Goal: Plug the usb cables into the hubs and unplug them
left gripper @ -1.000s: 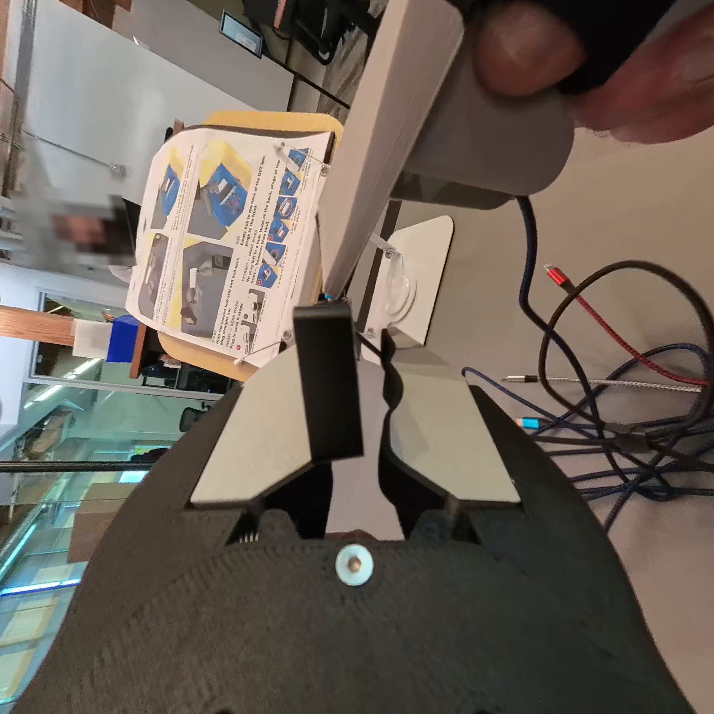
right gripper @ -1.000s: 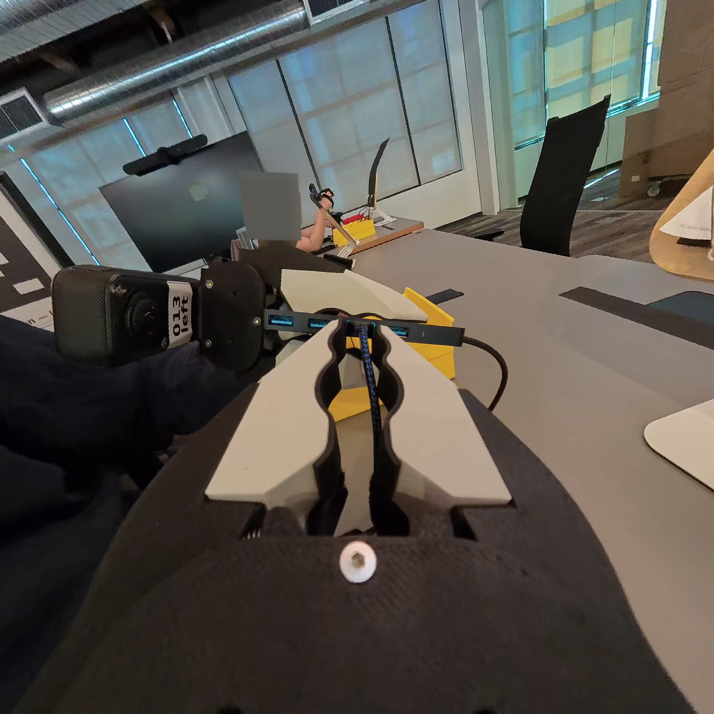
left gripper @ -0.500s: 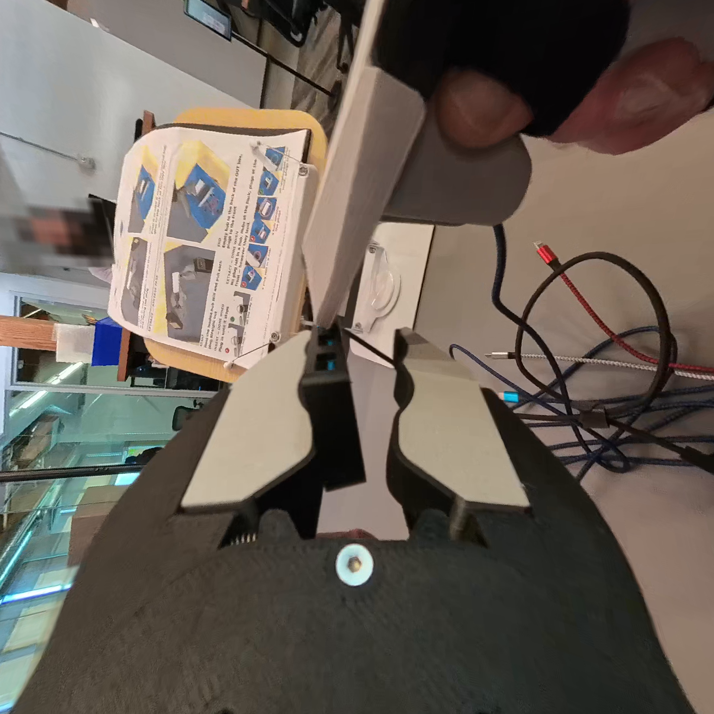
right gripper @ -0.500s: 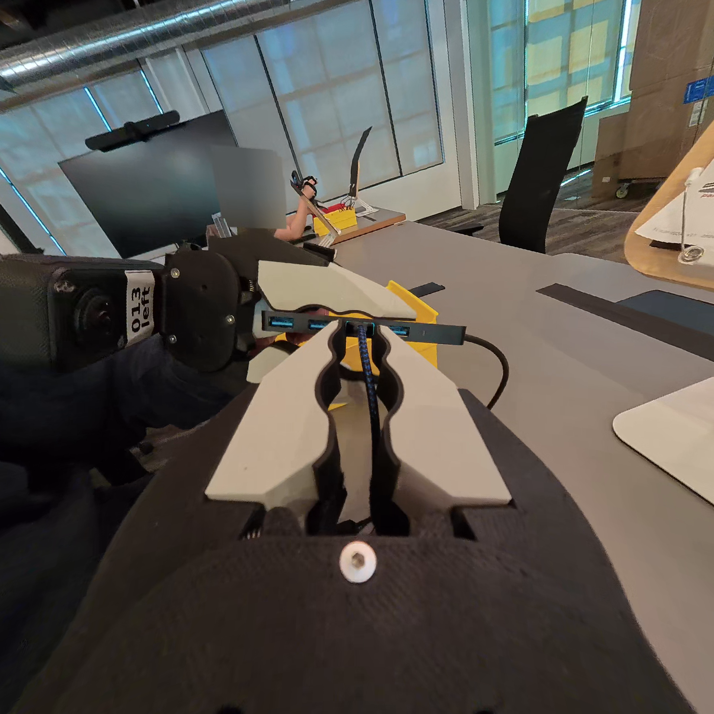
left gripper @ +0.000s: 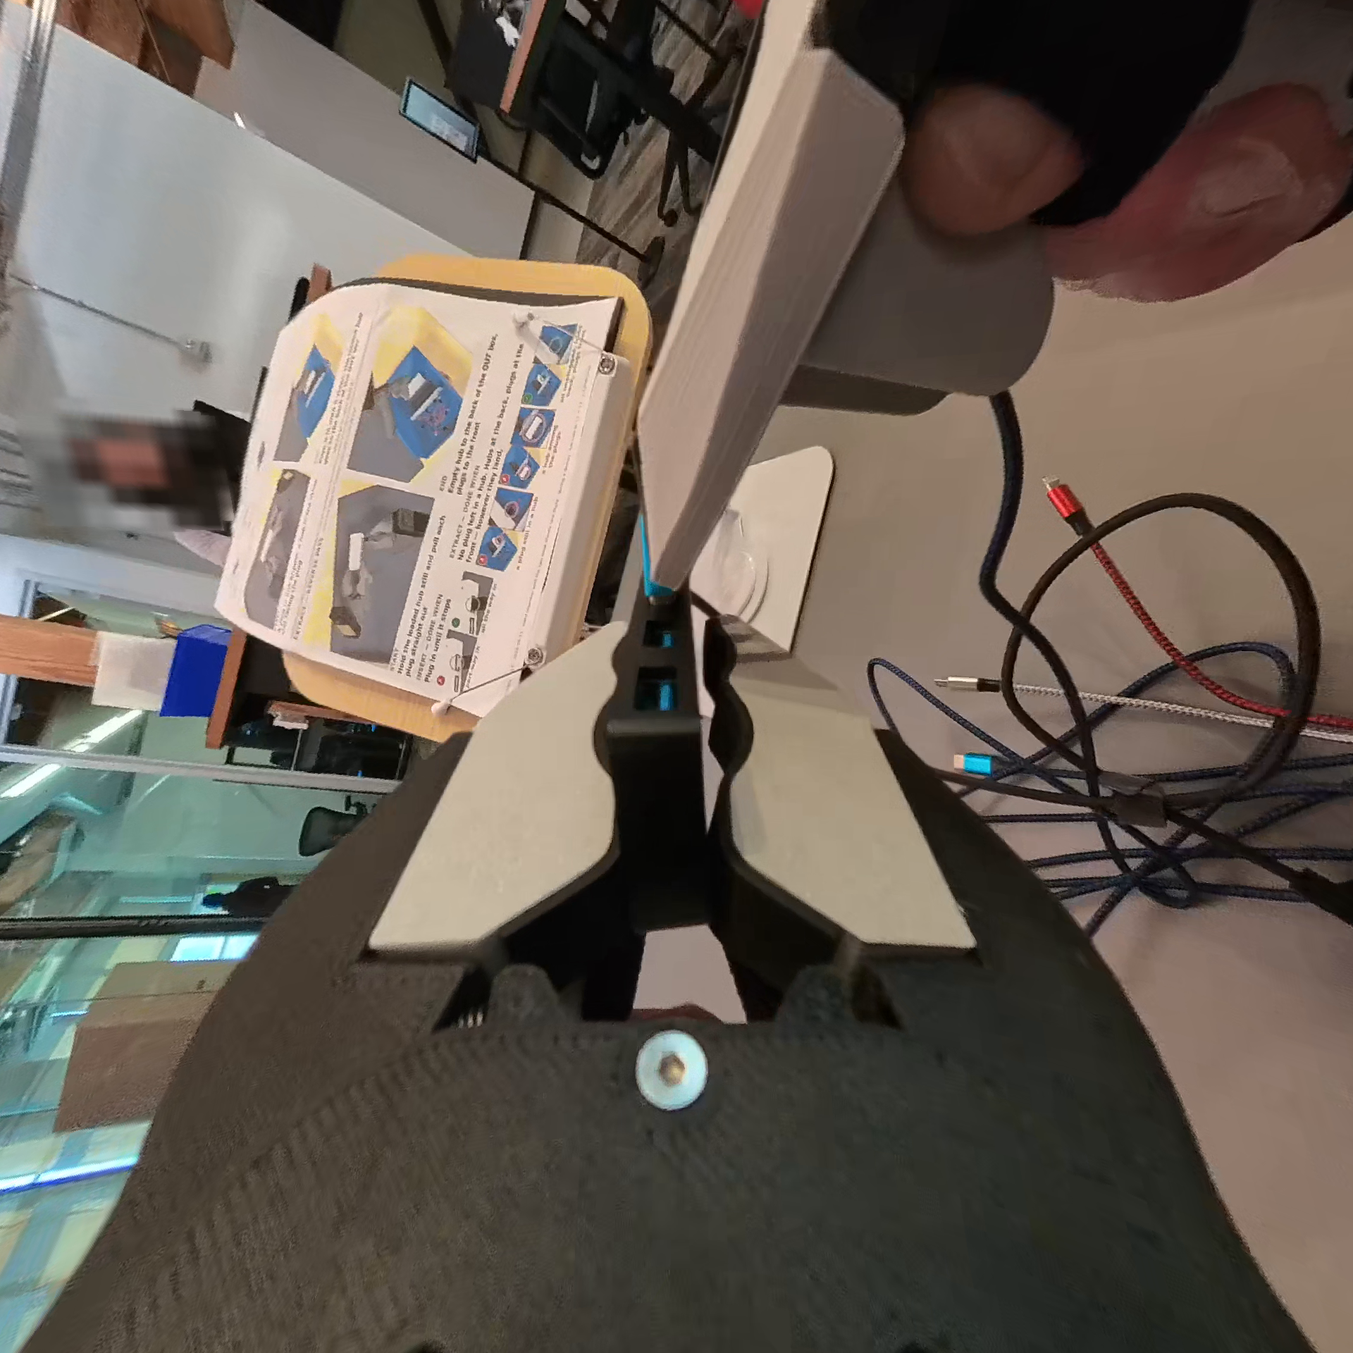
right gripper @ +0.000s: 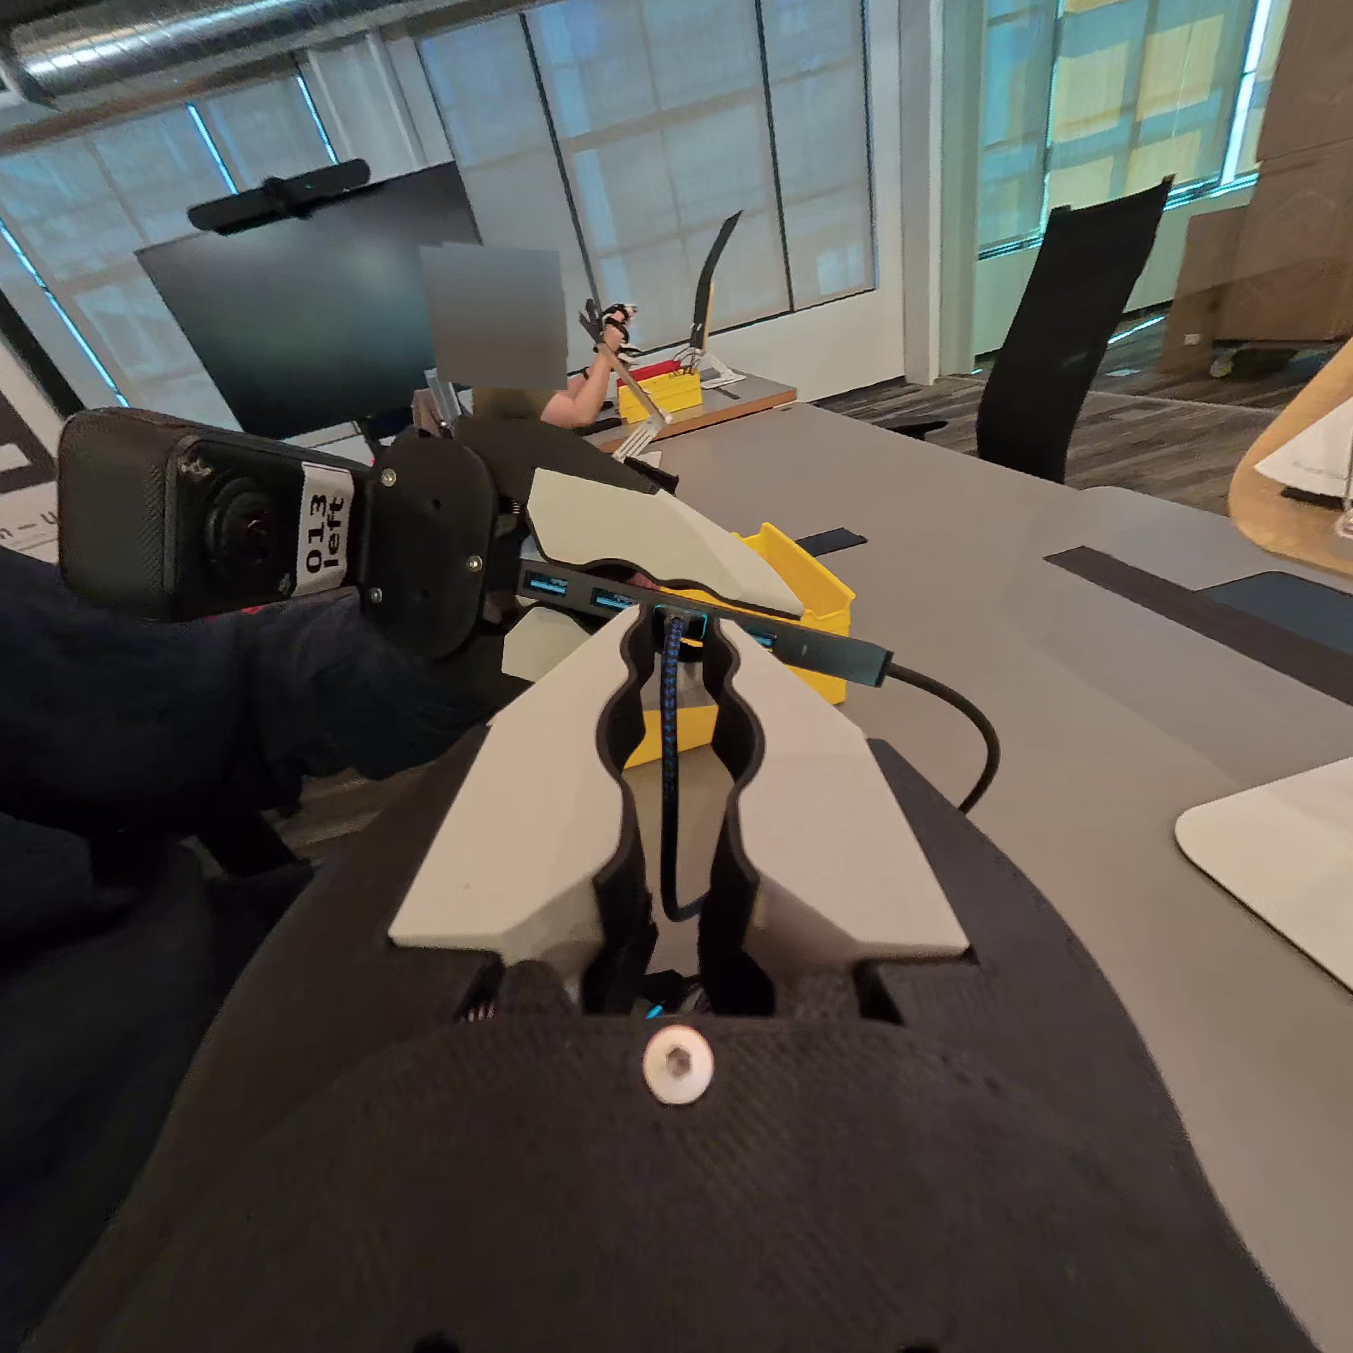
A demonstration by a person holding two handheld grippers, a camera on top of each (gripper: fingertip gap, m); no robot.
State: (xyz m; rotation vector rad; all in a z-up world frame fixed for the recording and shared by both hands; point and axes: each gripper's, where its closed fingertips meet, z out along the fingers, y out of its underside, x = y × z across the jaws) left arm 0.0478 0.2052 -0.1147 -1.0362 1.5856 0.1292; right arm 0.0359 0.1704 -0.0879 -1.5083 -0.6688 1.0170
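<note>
1. I am clamping the slim black hub [left gripper: 654,739] between my left gripper [left gripper: 662,644] fingers, its blue ports facing outward beyond the tips.
2. My right gripper [right gripper: 677,622] fingers are pinching the plug of the braided blue cable [right gripper: 669,739] at the hub's [right gripper: 820,648] port.
3. Loose braided cables [left gripper: 1171,769] are lying tangled on the smooth grey desk [left gripper: 1171,1098], right of my left fingers.

My left gripper [left gripper: 662,659], grey fingers on black body, clamps a slim black USB hub [left gripper: 654,721] with blue ports. At 12 o'clock my right gripper's grey finger [left gripper: 739,351] tips onto the hub end. At 3 o'clock, tangled braided cables [left gripper: 1142,798] on grey table [left gripper: 1208,1061]. At 10 o'clock, printed instruction sheet [left gripper: 432,505].
</note>
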